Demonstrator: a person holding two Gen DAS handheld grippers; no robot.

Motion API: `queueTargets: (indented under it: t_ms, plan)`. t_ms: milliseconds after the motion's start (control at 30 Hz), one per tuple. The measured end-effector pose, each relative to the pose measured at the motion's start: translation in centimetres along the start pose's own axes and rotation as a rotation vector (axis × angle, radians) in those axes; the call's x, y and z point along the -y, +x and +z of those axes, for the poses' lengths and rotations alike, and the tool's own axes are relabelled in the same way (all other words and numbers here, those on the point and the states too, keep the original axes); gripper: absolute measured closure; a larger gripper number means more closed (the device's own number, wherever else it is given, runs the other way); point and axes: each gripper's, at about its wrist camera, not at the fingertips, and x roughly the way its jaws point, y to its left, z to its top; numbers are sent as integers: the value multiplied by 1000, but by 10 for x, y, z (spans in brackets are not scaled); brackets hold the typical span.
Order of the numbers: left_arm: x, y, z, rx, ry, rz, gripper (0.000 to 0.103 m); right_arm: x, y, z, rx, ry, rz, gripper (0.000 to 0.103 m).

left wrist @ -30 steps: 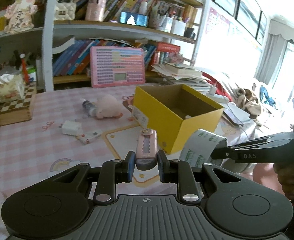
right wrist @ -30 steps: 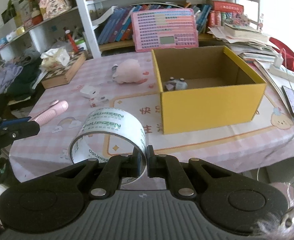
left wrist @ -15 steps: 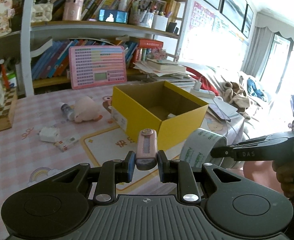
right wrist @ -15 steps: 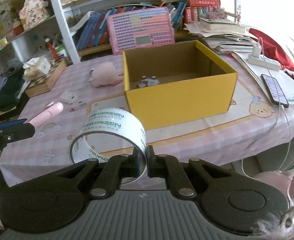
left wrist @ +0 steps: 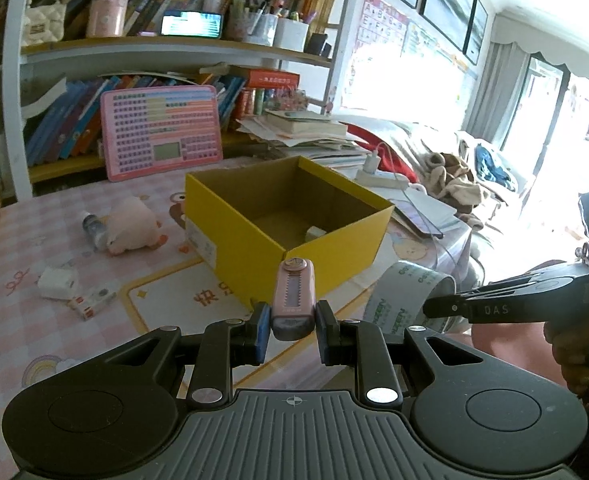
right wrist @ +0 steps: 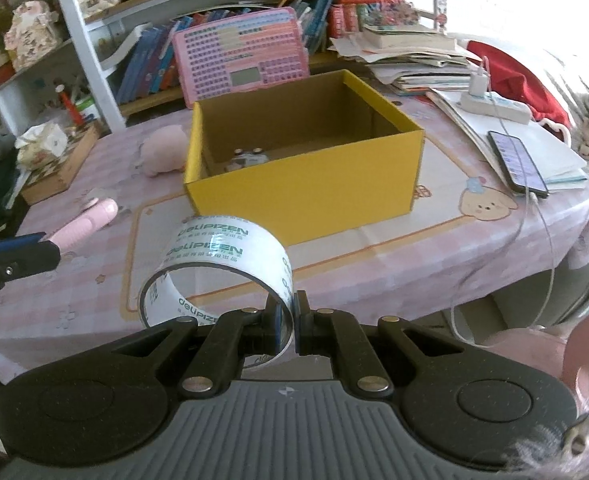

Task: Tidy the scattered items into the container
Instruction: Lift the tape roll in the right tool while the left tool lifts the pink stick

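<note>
Before yellow box (left wrist: 294, 216): left claw (left wrist: 292, 320) clamps pink cutter (left wrist: 294, 300); right claw (right wrist: 292, 322) pinches tape roll (right wrist: 222, 264).

The left claw (left wrist: 292, 326) is showing a matte black body: two rounded lobes with shallow circular recesses, a ribbed grey centre panel carrying a small crosshair mark, and linkage arms pinned with silver rivets. Its fingers (left wrist: 261, 332) are wearing blue pads. The right claw (right wrist: 293, 322) is showing the same black build, grey ribbing and silver rivets. Seen side-on from the left wrist, it is displaying white "DAS" lettering, with a green light glowing behind it.
</note>
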Motion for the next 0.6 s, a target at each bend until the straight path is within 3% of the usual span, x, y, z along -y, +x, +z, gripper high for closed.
queueTargets:
  t_ms: [333, 600]
  plan:
    - [8, 28, 27, 24, 32, -7, 81, 32, 4, 22, 12, 9, -25, 97]
    - [10, 58, 53, 47, 43, -1, 81, 55, 11, 64, 59, -5, -17, 97]
